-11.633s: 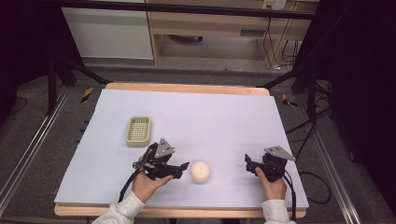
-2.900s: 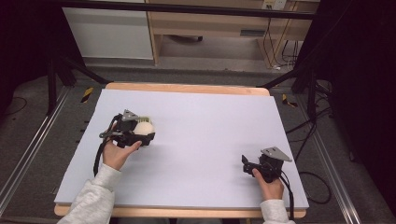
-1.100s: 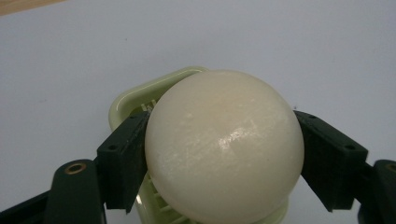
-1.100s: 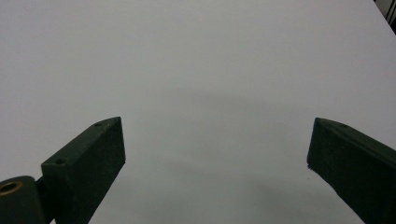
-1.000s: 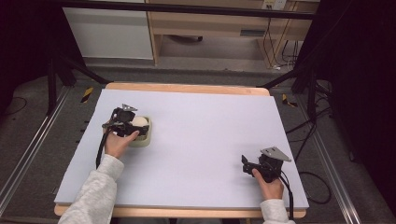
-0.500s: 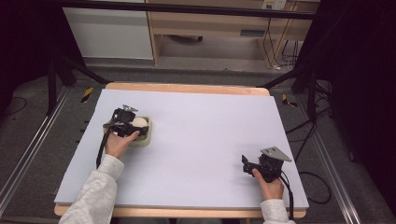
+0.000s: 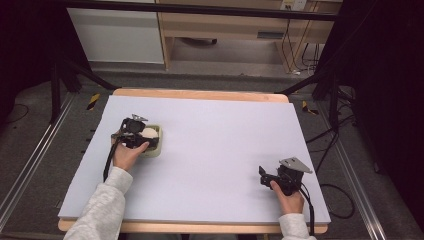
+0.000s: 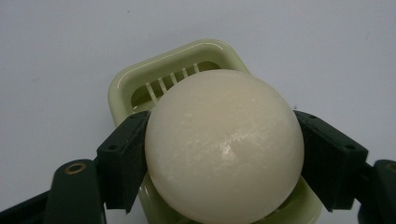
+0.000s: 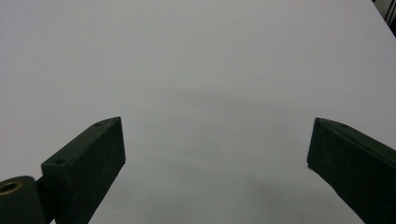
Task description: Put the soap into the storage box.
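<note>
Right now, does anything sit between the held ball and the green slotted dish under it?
Nothing visible does. The left gripper grips the cream ball directly above the green dish, whose visible slots look empty.

The table (image 7: 220,165) takes up the middle of the high view, its top covered by a pale lavender-white sheet, with a strip of bare wood showing along the far and near edges. Grey floor (image 7: 45,165) runs down both sides. Black frame legs (image 7: 65,75) stand at upper left and upper right. Across the top of the frame sits a wooden cabinet (image 7: 225,30), with a white panel (image 7: 115,35) to its left. Dark cables (image 7: 300,40) hang at upper right, and more loop on the floor at right (image 7: 325,145). Yellow-and-black tape marks (image 7: 92,101) lie on the floor beside the table's far corners.
</note>
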Available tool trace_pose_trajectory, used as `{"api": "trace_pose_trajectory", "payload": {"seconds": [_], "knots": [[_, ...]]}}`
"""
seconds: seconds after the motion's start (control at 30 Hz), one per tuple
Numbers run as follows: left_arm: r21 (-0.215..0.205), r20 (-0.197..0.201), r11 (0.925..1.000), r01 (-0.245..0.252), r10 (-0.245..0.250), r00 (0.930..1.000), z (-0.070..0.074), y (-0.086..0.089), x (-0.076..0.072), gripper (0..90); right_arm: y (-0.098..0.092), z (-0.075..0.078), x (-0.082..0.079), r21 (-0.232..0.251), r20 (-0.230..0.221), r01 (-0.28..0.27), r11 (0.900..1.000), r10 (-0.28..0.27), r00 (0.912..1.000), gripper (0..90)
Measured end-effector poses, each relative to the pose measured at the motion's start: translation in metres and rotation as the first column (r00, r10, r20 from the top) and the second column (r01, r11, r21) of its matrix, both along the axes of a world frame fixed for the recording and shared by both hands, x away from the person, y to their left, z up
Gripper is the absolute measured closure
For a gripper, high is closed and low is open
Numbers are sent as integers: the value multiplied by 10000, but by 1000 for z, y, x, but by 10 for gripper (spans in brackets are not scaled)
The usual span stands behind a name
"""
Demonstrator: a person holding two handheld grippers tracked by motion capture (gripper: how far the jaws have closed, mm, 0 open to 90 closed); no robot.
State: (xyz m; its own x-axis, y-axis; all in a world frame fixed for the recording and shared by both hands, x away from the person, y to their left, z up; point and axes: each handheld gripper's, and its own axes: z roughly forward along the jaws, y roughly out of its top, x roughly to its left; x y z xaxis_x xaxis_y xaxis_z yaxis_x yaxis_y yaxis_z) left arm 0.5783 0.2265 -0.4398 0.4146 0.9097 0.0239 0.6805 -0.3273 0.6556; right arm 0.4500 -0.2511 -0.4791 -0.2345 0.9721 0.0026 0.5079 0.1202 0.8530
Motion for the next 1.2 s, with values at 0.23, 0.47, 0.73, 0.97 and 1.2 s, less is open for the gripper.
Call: {"api": "trace_pose_trajectory", "payload": {"seconds": [0.23,0.47,0.73,0.97,1.2], "knots": [[8,-25,10000,-64,64,10000,-2,1,0,236,0,0,0,18,18,-10,10000,10,10000,45],[-120,14,9998,-143,143,9999,-2,2,-1,233,0,0,0,42,16,-2,10000,2,10000,45],[-313,527,9995,-77,94,9986,13,5,-11,198,-1,1,0,27,29,4,10000,-4,10000,45],[-858,807,9962,151,-82,9967,22,19,-36,166,-1,1,-1,80,39,30,10000,-30,10000,45],[-1386,997,9900,266,-128,9949,17,30,-65,161,-1,1,-2,91,41,24,10000,-24,10000,43]]}}
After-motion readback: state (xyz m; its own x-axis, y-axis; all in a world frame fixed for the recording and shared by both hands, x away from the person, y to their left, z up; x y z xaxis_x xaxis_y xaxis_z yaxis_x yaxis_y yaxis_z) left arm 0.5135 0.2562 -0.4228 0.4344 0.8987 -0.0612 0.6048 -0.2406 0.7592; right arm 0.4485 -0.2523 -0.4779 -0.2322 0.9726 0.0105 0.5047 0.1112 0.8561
